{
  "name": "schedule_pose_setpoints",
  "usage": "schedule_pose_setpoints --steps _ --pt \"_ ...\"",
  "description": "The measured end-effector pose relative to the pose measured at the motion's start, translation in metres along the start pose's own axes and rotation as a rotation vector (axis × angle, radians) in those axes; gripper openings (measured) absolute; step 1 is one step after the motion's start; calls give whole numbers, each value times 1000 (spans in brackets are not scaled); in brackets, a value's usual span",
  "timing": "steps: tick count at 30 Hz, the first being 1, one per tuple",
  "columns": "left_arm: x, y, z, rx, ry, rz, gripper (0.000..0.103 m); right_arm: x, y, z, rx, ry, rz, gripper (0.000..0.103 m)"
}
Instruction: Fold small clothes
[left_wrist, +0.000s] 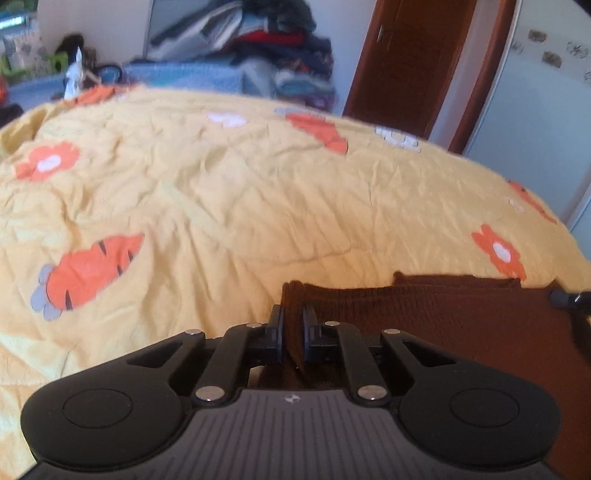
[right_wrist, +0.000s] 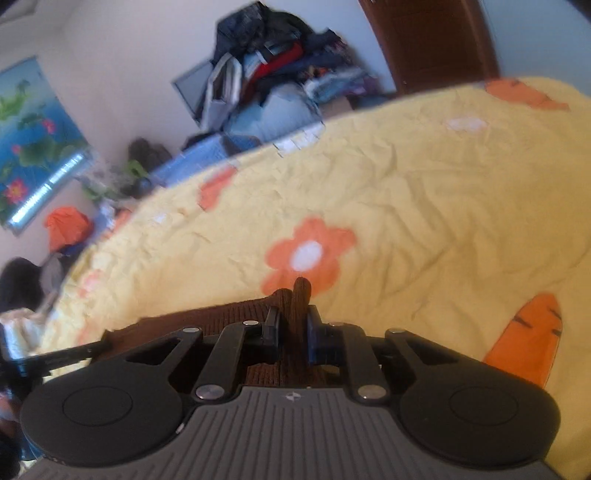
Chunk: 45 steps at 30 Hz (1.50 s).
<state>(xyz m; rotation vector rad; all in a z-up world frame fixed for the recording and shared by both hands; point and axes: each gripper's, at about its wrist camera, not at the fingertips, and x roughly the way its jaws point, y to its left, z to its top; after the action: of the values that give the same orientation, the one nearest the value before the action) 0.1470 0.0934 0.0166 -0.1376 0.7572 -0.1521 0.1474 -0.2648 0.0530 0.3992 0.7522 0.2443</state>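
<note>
Left hand-held gripper (left_wrist: 292, 325) is clamped on one corner of the dark brown ribbed knit garment (left_wrist: 461, 321), right hand-held gripper (right_wrist: 293, 325) pinching a bunched fold of its other end, the cloth stretched between them over the yellow carrot-and-flower bedspread (left_wrist: 240, 199).

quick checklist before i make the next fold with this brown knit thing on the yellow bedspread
1. Left gripper shut on the brown knitted garment: ok.
2. Right gripper shut on the same garment's bunched edge: ok.
3. Yellow carrot-and-flower bedspread ahead has room to lay it: ok.
4. Garment spread flat between the grippers: cannot tell.
5. Lower part of the garment hanging free: cannot tell, hidden.
</note>
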Motion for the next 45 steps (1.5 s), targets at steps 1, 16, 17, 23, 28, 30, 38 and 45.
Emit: schedule_pose_setpoints --steps 1,16,17,23,28,30,38,45 --pt "-2 -2 0 1 -6 14 12 11 -1 -6 3 32 -20 21" --pt "-1 -72 -29 212 -11 89 95 -12 75 -36 -266 -18 -126 81" --pt "-3 -62 -30 180 -28 52 96 1 68 -43 -301 20 -189 81" --pt "-5 -53 -31 145 -32 65 97 -4 35 -54 -268 -59 -197 86" --pt "-5 -52 -31 133 -37 68 97 -31 58 -62 -268 -86 -241 88" --pt "-6 -53 -31 136 -37 70 97 -48 71 -65 -287 -105 -184 101" --pt "-6 -51 -31 129 -38 64 97 -21 44 -79 -295 -28 -256 103" --pt "-38 -54 -38 69 -23 62 97 -40 60 -82 -268 -26 -320 101"
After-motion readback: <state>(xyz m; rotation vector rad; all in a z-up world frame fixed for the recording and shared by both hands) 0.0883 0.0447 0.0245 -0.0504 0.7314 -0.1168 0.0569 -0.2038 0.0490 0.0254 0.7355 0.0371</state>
